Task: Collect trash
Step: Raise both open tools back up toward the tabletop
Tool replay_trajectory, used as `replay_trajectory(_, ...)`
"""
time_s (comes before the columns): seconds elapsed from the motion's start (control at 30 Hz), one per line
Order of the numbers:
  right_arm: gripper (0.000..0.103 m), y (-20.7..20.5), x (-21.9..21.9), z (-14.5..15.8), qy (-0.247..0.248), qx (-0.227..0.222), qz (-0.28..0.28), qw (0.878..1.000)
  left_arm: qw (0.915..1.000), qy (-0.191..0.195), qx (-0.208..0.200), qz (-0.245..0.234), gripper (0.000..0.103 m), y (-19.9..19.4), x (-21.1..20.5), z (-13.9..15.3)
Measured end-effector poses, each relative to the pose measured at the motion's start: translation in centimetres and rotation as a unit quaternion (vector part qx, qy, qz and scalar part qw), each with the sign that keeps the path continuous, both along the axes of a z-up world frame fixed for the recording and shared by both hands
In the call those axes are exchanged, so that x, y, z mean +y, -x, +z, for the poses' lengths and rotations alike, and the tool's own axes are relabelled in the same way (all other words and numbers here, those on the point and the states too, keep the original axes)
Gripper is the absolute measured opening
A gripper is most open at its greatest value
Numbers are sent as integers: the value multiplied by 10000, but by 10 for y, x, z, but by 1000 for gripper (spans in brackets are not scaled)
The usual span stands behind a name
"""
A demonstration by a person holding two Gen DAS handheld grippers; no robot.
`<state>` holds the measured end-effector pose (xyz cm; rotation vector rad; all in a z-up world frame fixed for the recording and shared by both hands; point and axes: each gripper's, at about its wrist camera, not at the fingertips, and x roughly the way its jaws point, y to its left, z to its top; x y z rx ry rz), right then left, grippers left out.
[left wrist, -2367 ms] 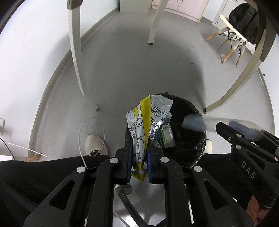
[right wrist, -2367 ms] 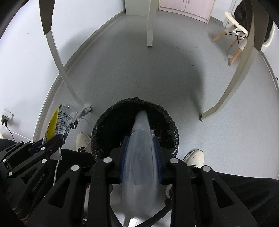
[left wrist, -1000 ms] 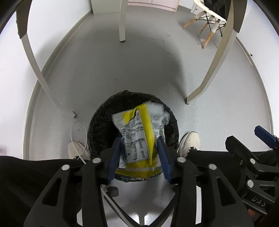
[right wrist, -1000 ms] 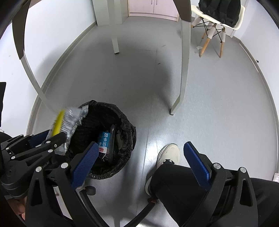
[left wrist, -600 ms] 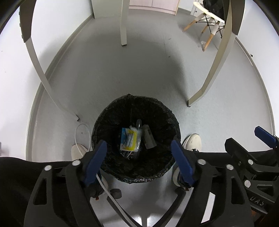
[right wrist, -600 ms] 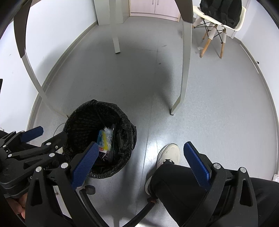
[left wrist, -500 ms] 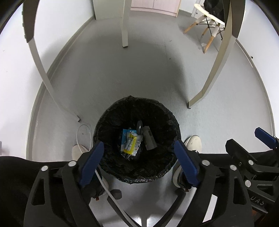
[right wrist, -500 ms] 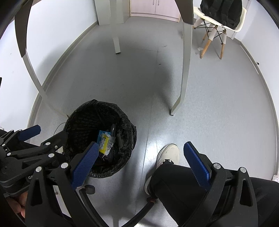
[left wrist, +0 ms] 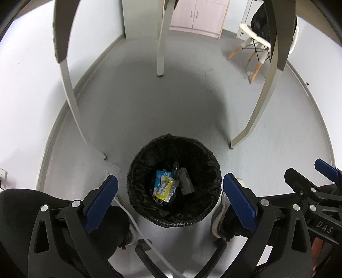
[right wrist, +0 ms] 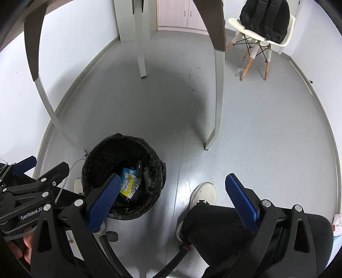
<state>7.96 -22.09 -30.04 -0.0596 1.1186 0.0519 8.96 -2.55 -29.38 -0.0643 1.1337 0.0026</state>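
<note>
A round bin lined with a black bag (left wrist: 136, 171) (right wrist: 89, 162) stands on the grey floor under a table. At its bottom lie a yellow and silver snack wrapper (left wrist: 165, 189) (right wrist: 127, 185), a blue packet (left wrist: 159, 175) and a grey piece of trash (left wrist: 186, 184). My left gripper (left wrist: 171, 200) hangs above the bin, its jaws opening wide with nothing between them. My right gripper (right wrist: 173, 197) is open and empty, to the right of the bin above the person's leg. Each gripper also shows at the edge of the other's view.
Pale table legs (left wrist: 252, 119) (right wrist: 218, 102) stand around the bin. The person's white shoes (right wrist: 202, 195) and dark trouser legs flank it. A white cable (left wrist: 136, 224) runs by the left foot. A chair with a black backpack (right wrist: 265, 19) stands at the far right, cabinets behind.
The left gripper let go of the yellow wrapper, which fell into the bin, and its jaws spread wide. Both grippers rose, so the bin looks smaller and farther below.
</note>
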Motion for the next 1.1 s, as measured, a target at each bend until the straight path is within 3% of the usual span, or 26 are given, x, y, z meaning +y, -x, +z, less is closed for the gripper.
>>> replay_trajectory(0.43,94,32,10,52,-33,-518,119,9986,9976,-23,-666,170,97,47,19,60)
replay_trajectory(1.1,94,112,15,147,-61,-1475,249,9887,9875,72,-1550,287,97,133,34,150)
